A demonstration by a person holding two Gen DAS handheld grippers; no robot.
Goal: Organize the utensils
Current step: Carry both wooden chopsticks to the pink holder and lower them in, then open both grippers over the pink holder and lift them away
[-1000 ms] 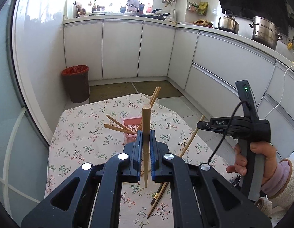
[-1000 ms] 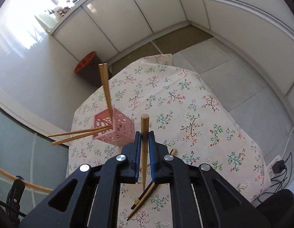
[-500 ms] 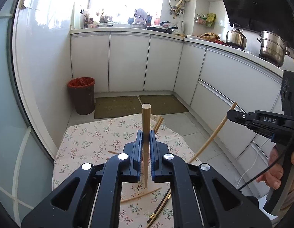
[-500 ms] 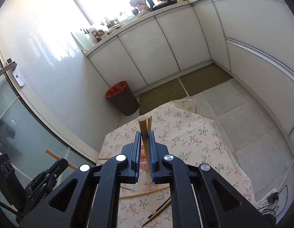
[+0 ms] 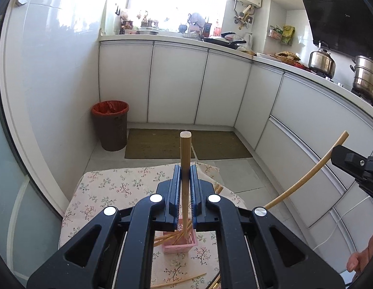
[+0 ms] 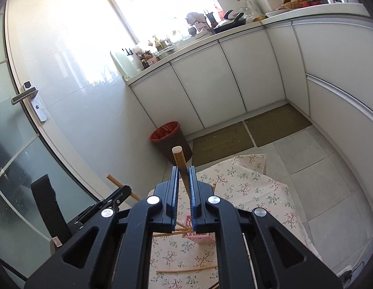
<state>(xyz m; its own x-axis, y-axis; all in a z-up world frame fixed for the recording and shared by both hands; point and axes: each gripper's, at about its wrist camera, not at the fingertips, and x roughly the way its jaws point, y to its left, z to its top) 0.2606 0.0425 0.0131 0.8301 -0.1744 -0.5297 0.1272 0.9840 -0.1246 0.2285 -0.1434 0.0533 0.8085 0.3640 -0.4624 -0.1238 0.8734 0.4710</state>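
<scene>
Your left gripper (image 5: pixel 185 177) is clenched on a wooden chopstick (image 5: pixel 185 149) that stands upright; your right gripper (image 6: pixel 183 177) grips another chopstick (image 6: pixel 179 159), tilted left. Below both, the pink basket (image 5: pixel 180 242) sits mid-table with sticks in it. The table's far edge (image 5: pixel 147 169) lies just ahead, with open floor beyond.
</scene>
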